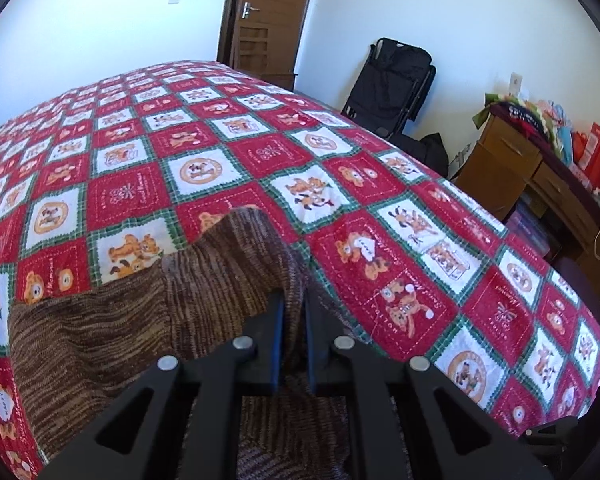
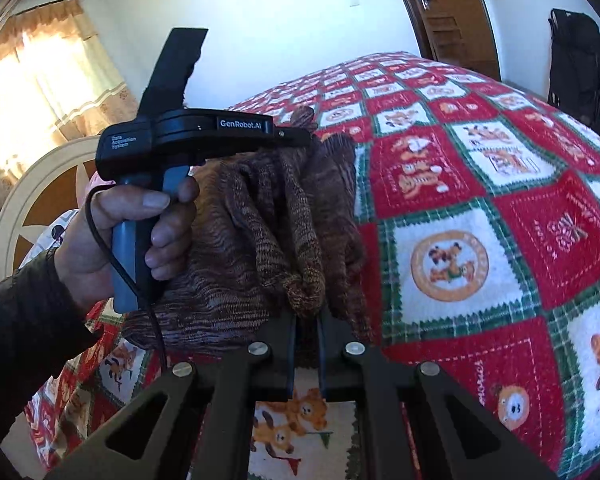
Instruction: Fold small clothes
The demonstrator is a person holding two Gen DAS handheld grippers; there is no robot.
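A brown knitted garment (image 1: 100, 328) lies partly on the red, white and green patchwork bedspread (image 1: 260, 152). My left gripper (image 1: 293, 300) is shut on a fold of it, and the cloth runs back between the fingers. In the right wrist view my right gripper (image 2: 307, 318) is shut on a bunched end of the same brown garment (image 2: 260, 216), which hangs crumpled and lifted off the bedspread (image 2: 480, 208). The left gripper (image 2: 300, 136) shows there from the side at the garment's far edge, held by a person's hand (image 2: 140, 232) in a dark sleeve.
The bed fills most of both views. A wooden door (image 1: 264, 16), a black folded chair (image 1: 392, 84) and a wooden desk (image 1: 512, 168) piled with bags stand beyond it. A curtained window (image 2: 40, 92) and a round headboard (image 2: 32, 200) are at the left.
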